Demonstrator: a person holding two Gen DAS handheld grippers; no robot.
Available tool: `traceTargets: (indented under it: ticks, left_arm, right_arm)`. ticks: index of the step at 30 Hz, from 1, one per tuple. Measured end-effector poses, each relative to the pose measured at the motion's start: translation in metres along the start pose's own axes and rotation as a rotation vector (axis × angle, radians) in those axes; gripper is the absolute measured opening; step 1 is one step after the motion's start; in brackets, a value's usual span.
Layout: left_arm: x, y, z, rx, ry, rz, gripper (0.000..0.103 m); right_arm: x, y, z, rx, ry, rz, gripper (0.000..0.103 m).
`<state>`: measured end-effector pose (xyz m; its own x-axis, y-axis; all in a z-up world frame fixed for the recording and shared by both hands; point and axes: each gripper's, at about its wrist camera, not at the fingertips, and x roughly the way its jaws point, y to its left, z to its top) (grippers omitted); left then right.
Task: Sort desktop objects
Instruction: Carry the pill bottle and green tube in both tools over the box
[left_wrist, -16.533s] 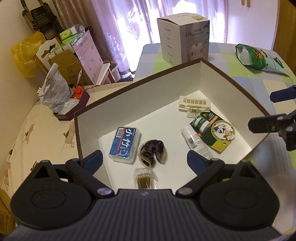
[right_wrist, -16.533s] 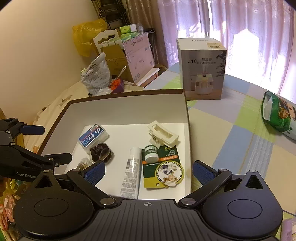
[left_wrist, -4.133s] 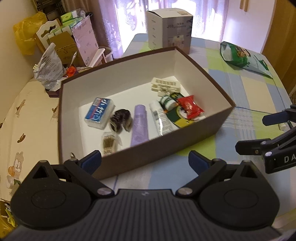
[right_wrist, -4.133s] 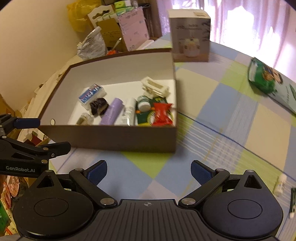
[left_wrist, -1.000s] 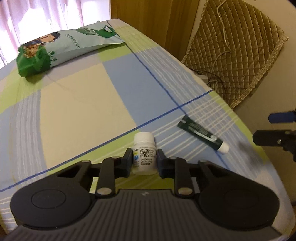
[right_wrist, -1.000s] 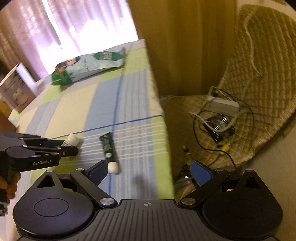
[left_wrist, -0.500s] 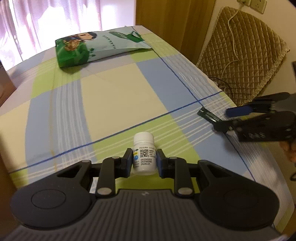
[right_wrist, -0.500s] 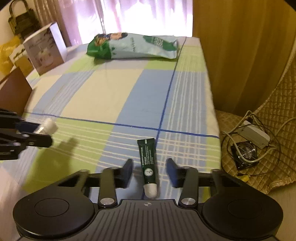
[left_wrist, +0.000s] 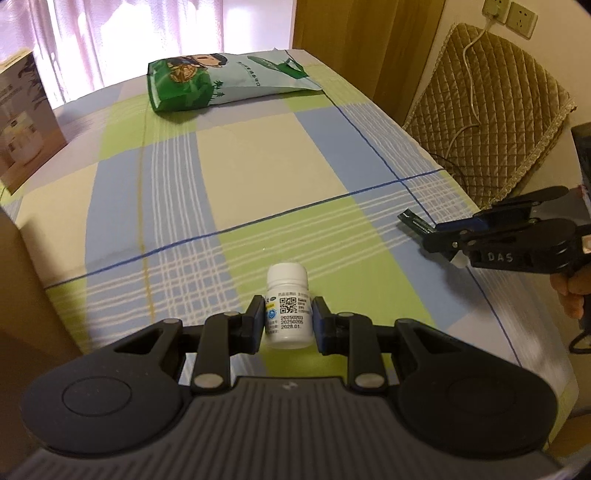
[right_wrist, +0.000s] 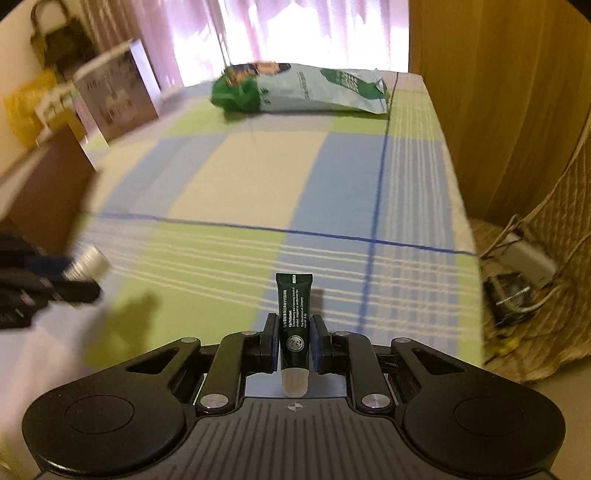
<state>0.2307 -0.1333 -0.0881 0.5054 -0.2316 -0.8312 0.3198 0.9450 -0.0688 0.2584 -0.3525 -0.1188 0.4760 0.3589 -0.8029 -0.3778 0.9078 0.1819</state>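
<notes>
Right gripper (right_wrist: 293, 341) jaws just closed, now pinching dark green tube (right_wrist: 294, 315), cap at 6 o'clock | left gripper (left_wrist: 289, 321) clamps white pill bottle (left_wrist: 288, 308) | checked tablecloth (left_wrist: 258, 158) below

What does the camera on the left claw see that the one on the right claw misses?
Only the left view shows the printed label on the small white plastic bottle clamped in the left claw, plus wall sockets and a fingertip.

Only the right view shows the white cap and label of the dark green tube on which the right claw has just closed, plus a yellow bag.

Both show the checked tablecloth, the green snack bag, the white carton and each other's claw.
</notes>
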Motion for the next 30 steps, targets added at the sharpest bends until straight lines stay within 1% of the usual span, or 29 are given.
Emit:
traceTargets:
  ticks: [5,10,17,25,30]
  left_arm:
    - [-0.026,0.007,-0.009,-0.025,-0.033,0.009,0.022]
    - [-0.058,0.019,-0.019,-0.053,-0.069,0.026,0.023]
    - [-0.098,0.042,-0.035,-0.099,-0.112,0.072,0.022]
    - [-0.133,0.074,-0.056,-0.149,-0.14,0.113,0.022]
    - [-0.154,0.093,-0.067,-0.176,-0.163,0.13,0.022]
  right_arm:
    - [-0.02,0.019,0.003,0.066,-0.032,0.113,0.019]
    - [-0.029,0.048,0.009,0.073,-0.021,0.187,0.019]
    - [-0.032,0.093,0.012,0.027,-0.02,0.224,0.019]
    - [-0.028,0.137,0.016,-0.016,-0.025,0.249,0.019]
    - [-0.027,0.157,0.02,0.005,-0.017,0.294,0.019]
